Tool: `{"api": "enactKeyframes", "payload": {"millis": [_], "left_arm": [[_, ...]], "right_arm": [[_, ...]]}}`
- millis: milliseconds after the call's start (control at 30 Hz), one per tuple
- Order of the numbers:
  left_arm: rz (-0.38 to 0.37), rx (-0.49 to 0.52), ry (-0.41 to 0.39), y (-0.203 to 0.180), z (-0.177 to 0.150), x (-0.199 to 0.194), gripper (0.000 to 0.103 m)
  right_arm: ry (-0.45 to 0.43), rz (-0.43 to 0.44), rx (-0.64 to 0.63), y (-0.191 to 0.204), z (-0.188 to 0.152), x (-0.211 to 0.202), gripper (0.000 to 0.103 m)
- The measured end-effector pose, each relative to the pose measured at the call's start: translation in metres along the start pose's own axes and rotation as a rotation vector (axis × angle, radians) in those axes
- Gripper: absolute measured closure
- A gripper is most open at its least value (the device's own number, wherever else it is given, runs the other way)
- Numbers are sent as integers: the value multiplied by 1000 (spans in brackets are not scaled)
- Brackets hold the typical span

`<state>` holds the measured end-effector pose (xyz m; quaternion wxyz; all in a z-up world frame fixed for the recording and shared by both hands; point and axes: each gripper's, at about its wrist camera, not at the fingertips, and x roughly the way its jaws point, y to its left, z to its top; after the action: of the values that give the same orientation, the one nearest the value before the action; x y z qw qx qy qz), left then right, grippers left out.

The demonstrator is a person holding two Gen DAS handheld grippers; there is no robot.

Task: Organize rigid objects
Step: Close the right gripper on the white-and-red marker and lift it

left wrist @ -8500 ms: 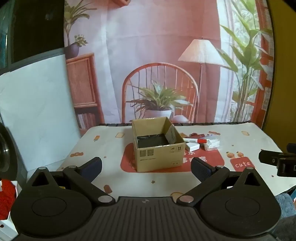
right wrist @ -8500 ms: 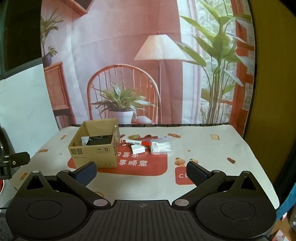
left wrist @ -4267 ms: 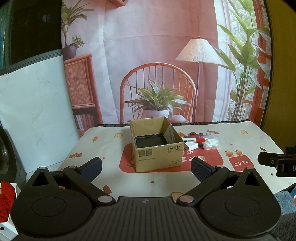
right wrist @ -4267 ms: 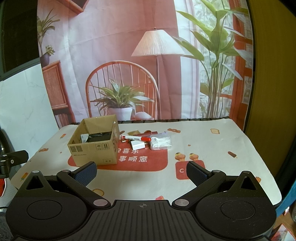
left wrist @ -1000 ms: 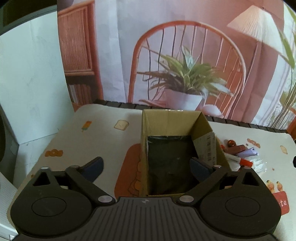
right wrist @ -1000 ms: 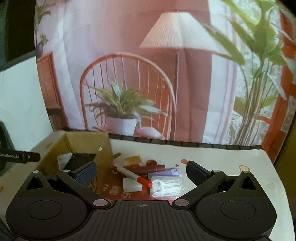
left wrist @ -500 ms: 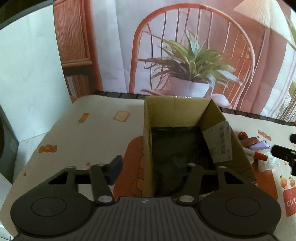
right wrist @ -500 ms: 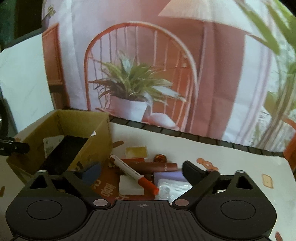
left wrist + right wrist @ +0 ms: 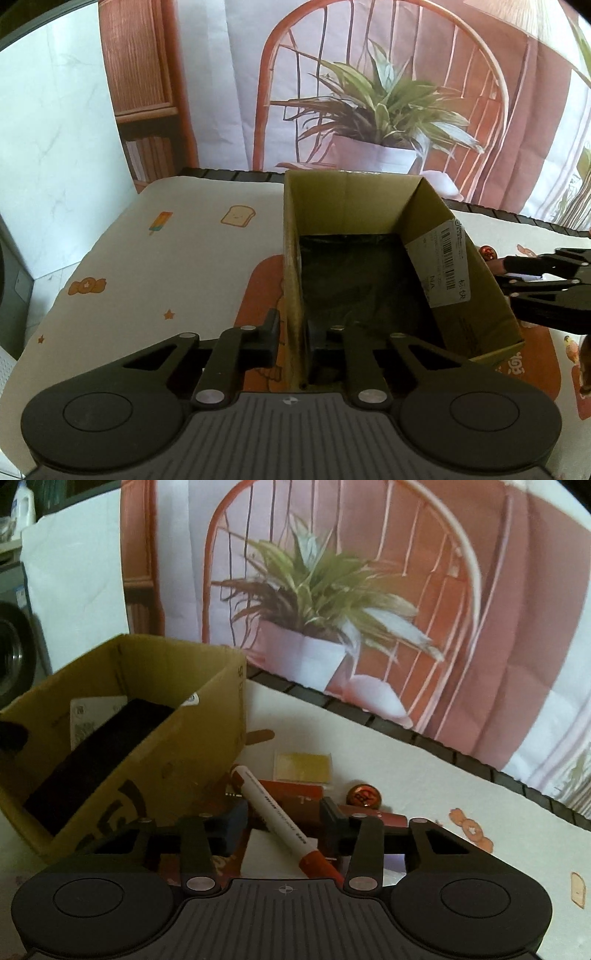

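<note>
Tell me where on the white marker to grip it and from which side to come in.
Grip the white marker mid-barrel, short of its red cap, coming from above with one pad on each long side. It lies slanted across the clutter, so the round barrel is exposed. The right tool already straddles it, closing.

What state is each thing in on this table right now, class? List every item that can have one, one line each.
cardboard box: open-topped, upright, dark lining inside.
left gripper: jaws closing on the box's near wall, one finger either side.
right gripper: jaws closing around the marker, pads not yet touching.
marker: lying flat, red cap on, slanted between the fingers.
bottle cap: lying flat on the cloth.
yellow pad: lying flat, untouched.
</note>
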<state>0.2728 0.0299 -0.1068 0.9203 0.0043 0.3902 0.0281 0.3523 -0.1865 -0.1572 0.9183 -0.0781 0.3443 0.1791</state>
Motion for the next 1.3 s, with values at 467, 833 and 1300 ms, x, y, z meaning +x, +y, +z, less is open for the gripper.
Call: {"api": "enactKeyframes", "payload": {"millis": [467, 833, 1300], "left_arm": [[-2, -19, 5, -2, -1, 2, 92], [-5, -38, 8, 1, -1, 3, 92], [-4, -48, 6, 2, -2, 3, 92]], "right_arm": [[22, -8, 67, 0, -2, 11, 67], [33, -17, 94, -1, -1, 11, 68], [47, -12, 236, -7, -16, -5, 87]]}}
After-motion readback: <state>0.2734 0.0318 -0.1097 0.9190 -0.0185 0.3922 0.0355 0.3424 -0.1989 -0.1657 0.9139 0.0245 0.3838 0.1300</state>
